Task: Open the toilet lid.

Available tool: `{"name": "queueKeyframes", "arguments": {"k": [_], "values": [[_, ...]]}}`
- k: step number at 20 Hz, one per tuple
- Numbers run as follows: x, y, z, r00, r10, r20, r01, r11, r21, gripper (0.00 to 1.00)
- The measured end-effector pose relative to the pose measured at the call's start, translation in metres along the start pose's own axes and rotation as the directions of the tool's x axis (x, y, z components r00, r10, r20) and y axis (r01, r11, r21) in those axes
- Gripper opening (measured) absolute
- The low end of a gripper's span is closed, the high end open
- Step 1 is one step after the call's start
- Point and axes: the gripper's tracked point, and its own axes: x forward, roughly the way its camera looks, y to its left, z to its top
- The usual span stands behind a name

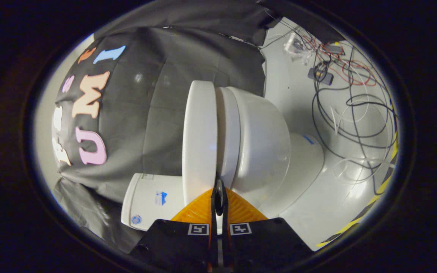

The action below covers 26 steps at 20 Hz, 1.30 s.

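White plastic fills the middle of the scene, but nearest of all is the claw [218,195], its two fingers [199,212] pressed together with only a thin dark slit between them. Their tips meet right at the lower edge of the toilet lid [199,140], at the seam between lid and seat; whether anything is pinched between them cannot be told, since the tips hide the contact point.

The camera is rolled, so the toilet appears turned on its side. One toilet lid stands edge-on just beyond the fingertips, its long axis running straight away from the claw, its flat top facing the black cloth wall [150,106]. It lies close against the seat [228,132], a narrow gap showing between the two. One toilet bowl [264,144] bulges away from the seat on the far side, narrowing to a base [305,159] on the pale floor [317,212].

One cistern [150,201] sits beside the lid's near end, partly cut off by the claw body; it carries small stickers too blurred to make out.

Farther off, a tangle of black, white and red cables [355,102] sprawls over the floor, too many to count. A yellow and black striped strip [378,189] edges the floor beyond.
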Motion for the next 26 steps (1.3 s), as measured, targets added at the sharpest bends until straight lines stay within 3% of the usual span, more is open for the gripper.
{"name": "queueKeyframes", "arguments": {"k": [9, 16, 19, 23, 26], "values": [[-0.009, 0.015, 0.006, 0.991, -0.135, 0.028, 0.135, 0.99, -0.032, 0.06], [-0.02, 0.051, 0.013, 0.993, -0.091, 0.073, 0.095, 0.994, -0.053, 0.02], [-0.02, 0.057, 0.011, 0.991, -0.107, 0.076, 0.113, 0.991, -0.078, 0.01], [-0.024, 0.076, 0.015, 0.991, -0.079, 0.103, 0.084, 0.995, -0.046, 0.01], [-0.029, 0.101, 0.009, 0.992, -0.062, 0.11, 0.075, 0.989, -0.124, 0.01]]}}
